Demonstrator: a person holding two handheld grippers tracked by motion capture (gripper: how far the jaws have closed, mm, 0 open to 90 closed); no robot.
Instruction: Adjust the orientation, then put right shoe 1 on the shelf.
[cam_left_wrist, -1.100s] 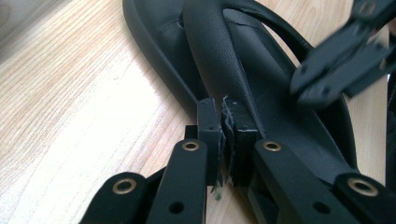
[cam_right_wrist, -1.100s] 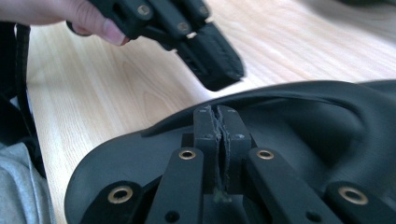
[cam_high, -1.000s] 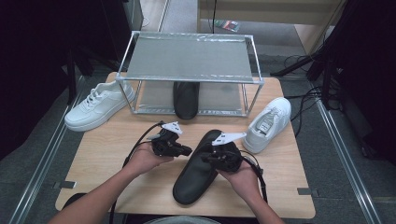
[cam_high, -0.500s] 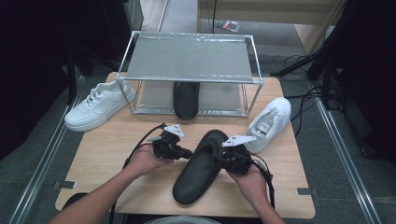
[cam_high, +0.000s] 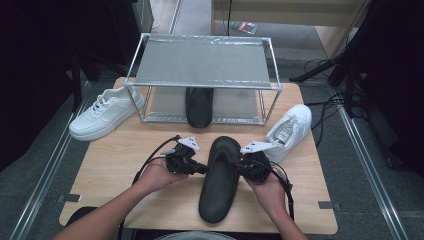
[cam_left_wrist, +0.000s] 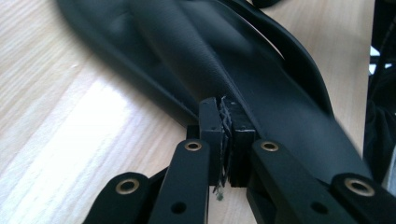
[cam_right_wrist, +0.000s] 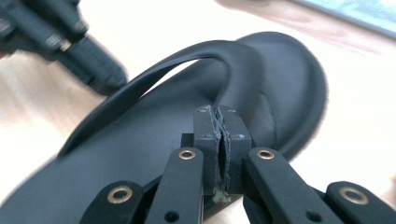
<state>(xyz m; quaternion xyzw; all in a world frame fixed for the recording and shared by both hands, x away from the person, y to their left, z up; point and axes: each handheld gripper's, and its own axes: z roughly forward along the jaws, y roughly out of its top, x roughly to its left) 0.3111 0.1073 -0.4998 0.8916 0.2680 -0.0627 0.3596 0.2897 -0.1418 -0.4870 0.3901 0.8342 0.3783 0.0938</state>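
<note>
Sandal (cam_high: 220, 182), the black one lying lengthwise on the near middle of the table, was the thing you had in hand, with your left gripper (cam_high: 200, 169) at its left edge and your right gripper (cam_high: 244, 169) at its right. In the left gripper view the jaws stood pressed together at the sandal's edge (cam_left_wrist: 261, 79); I could not tell for sure whether any of the strap or rim was pinched between the pads, since they looked closed against each other. In the right gripper view the jaws were likewise drawn tight, just where the strap (cam_right_wrist: 187, 60) arches up from the footbed, and again a real hold was doubtful. I judged the step to be taking hold of the sandal from both sides, before lifting it toward the rack (cam_high: 202, 70). The next move likely called for a firm bite on each side and a level lift. From left to right, a white sneaker (cam_high: 105, 112) lay at the table's far left, a second black sandal (cam_high: 198, 106) sat under the rack's mesh shelf, and another white sneaker (cam_high: 290, 131) lay at the right. The light wooden table (cam_high: 110, 165) stood on a grey floor, with cables (cam_high: 325, 107) trailing at the right.
</note>
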